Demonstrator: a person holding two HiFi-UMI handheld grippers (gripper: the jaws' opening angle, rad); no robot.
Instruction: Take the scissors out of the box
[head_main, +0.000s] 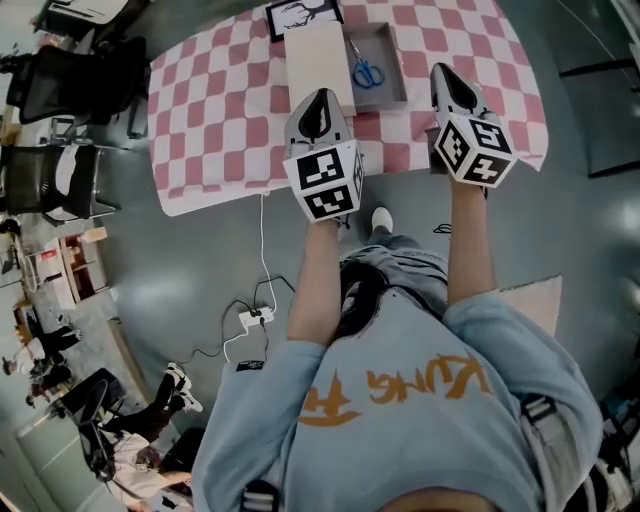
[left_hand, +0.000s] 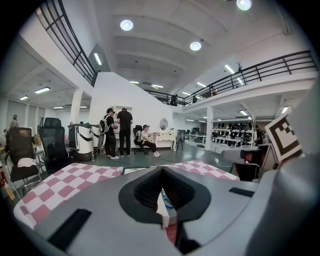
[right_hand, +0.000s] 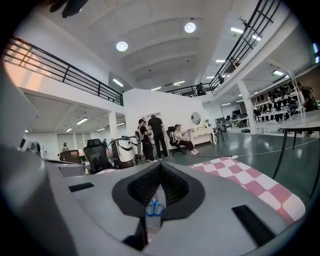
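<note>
Head view: left gripper (head_main: 325, 100) and right gripper (head_main: 445, 75) closed, empty, near box (head_main: 398, 72) with scissors (head_main: 367, 72); sweatshirt (head_main: 400, 420) lettering illegible

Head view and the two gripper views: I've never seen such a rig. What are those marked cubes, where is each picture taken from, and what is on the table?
There is no robot here. A person holds a two-jaw tool in each hand. The head view comes from a camera on the person's head, looking down at the left tool and the right tool over a table with a pink-and-white checked cloth. The cubes with square markers are part of the tools. The other two pictures come from a camera on each tool, looking along its jaws into a large hall.

On the cloth stands an open grey box with blue-handled scissors lying inside. A pale lid-like panel lies beside it and a black-framed picture behind. Both tools' jaws are together and hold nothing.
</note>
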